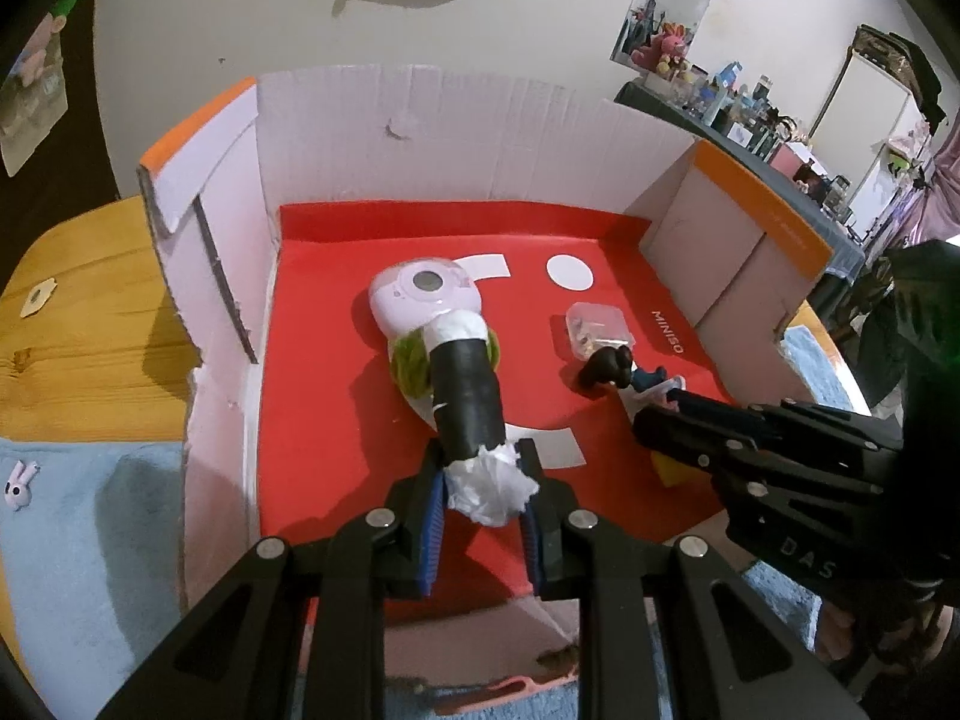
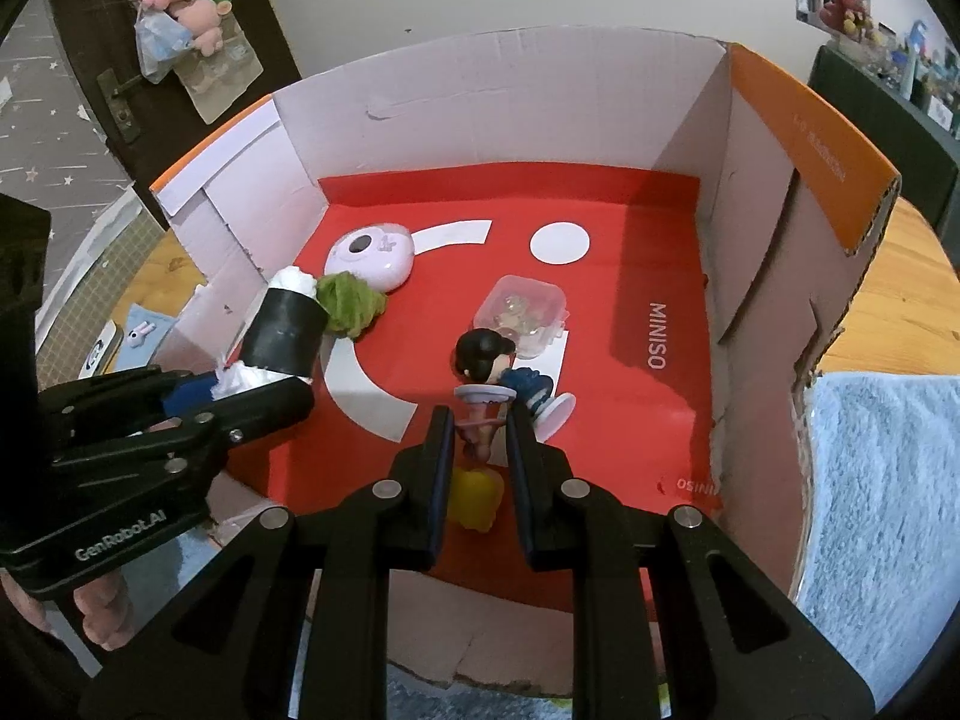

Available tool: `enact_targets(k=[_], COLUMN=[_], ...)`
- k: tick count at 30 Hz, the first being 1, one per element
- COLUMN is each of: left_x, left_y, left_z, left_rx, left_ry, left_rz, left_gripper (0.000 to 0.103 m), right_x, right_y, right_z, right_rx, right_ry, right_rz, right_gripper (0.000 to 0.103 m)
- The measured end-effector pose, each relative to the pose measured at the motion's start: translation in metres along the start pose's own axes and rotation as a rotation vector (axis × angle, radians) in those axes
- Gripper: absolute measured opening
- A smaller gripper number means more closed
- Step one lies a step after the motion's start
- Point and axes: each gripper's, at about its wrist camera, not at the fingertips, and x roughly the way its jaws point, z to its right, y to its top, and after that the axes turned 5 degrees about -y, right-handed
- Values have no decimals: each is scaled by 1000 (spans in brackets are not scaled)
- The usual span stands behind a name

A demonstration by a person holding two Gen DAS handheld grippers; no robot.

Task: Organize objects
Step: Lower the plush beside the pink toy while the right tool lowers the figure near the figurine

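Note:
My left gripper [image 1: 480,480] is shut on the white stuffed end of a black roll [image 1: 465,396], held over the red floor of a cardboard box [image 1: 420,120]. The roll [image 2: 282,330] points at a green yarn ball [image 2: 351,303] and a pink round case [image 2: 369,255]. My right gripper [image 2: 477,420] is shut on a pink-and-yellow figurine [image 2: 477,438], low over the box floor. A dark-haired doll [image 2: 486,357] lies just beyond its fingertips, next to a clear plastic case [image 2: 525,312]. The right gripper [image 1: 654,420] also shows in the left wrist view.
The box [image 2: 780,210] has tall white walls with orange flaps and stands on a wooden table [image 1: 72,330]. A blue towel [image 2: 882,480] lies right of the box, another blue cloth [image 1: 78,540] left of it. Shelves with clutter stand at the far right.

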Motion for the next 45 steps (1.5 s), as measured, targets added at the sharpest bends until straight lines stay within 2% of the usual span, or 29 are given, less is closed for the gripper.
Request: enact_targets(k=[45], left_x=[13], left_y=[0], left_z=[-6], left_rx=[-10], left_ry=[15], left_rz=[-12], left_gripper=[22], right_x=[8], right_y=[-2], right_z=[-1], right_rx=[-6], right_ry=[-17], right_rz=[-14], right_gripper=[18])
